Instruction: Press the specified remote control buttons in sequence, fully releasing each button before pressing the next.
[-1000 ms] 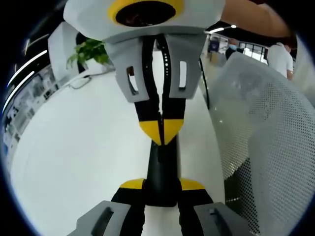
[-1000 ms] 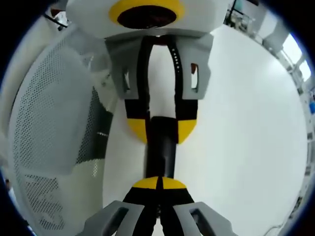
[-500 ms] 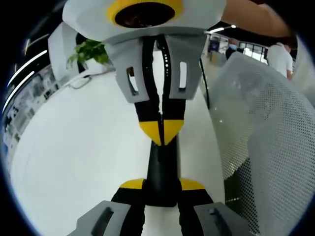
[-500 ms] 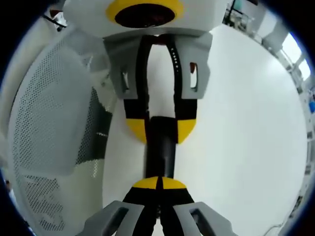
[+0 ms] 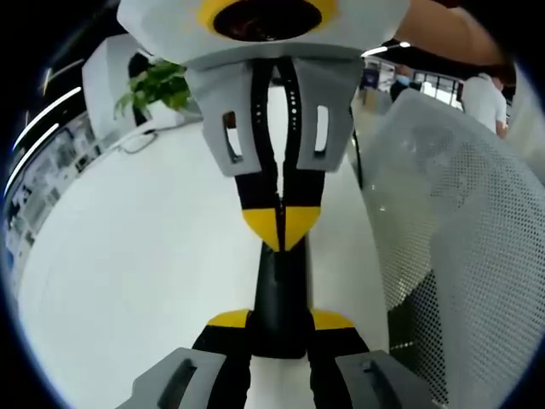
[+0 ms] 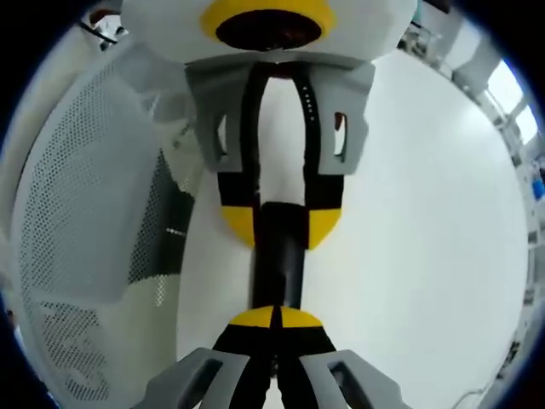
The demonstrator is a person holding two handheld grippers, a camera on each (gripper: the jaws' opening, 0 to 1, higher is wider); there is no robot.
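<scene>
2 claws meet on 1 slim black plastic remote control [image 5: 279, 298]: the left claw [image 5: 279, 322] clamps its near end between yellow-tipped jaws, while the right claw [image 6: 275, 317], jaws closed together, touches its tips to the remote above the white surface [image 5: 145, 256], beside a white mesh chair [image 5: 451, 221].

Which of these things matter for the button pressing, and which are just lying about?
For the job:
- black remote, held between the left gripper's jaws
- right gripper, jaws shut, its tip at the remote

Just about:
- white table
- mesh chair
- potted plant
- cable on the table
</scene>
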